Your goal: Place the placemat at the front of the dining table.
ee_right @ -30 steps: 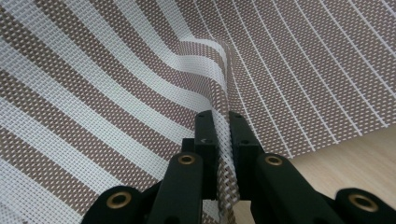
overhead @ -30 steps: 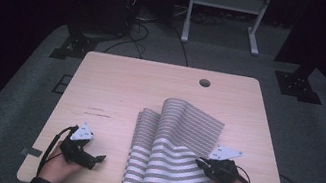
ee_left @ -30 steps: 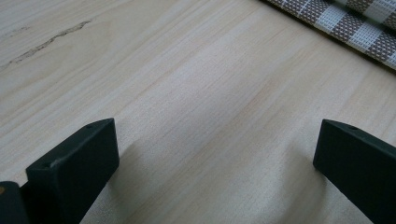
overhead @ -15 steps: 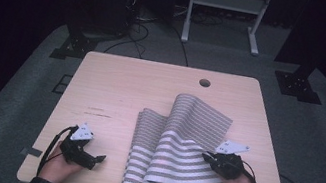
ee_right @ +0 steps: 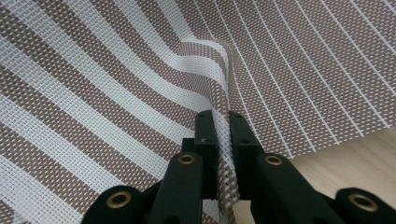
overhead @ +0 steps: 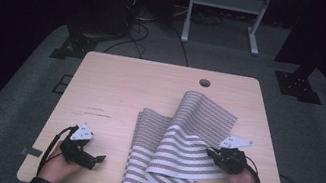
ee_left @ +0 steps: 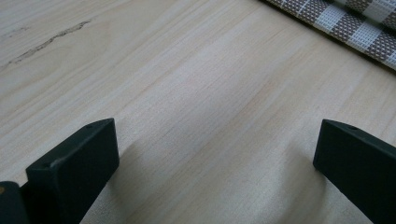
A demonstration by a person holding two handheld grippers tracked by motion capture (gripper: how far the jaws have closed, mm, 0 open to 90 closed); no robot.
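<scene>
My right gripper is pinching an edge of the brown-and-white striped woven mat at the near right of the pale wooden table. I judge the fold about half done, though the layers are hard to read. My left gripper rests spread at near left, off the mat.

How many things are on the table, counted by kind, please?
Striped woven mat: 1
Claws: 2, the left claw open over bare wood, the right claw shut on the mat's edge
Table with a round hole: 1
Total: 4
</scene>
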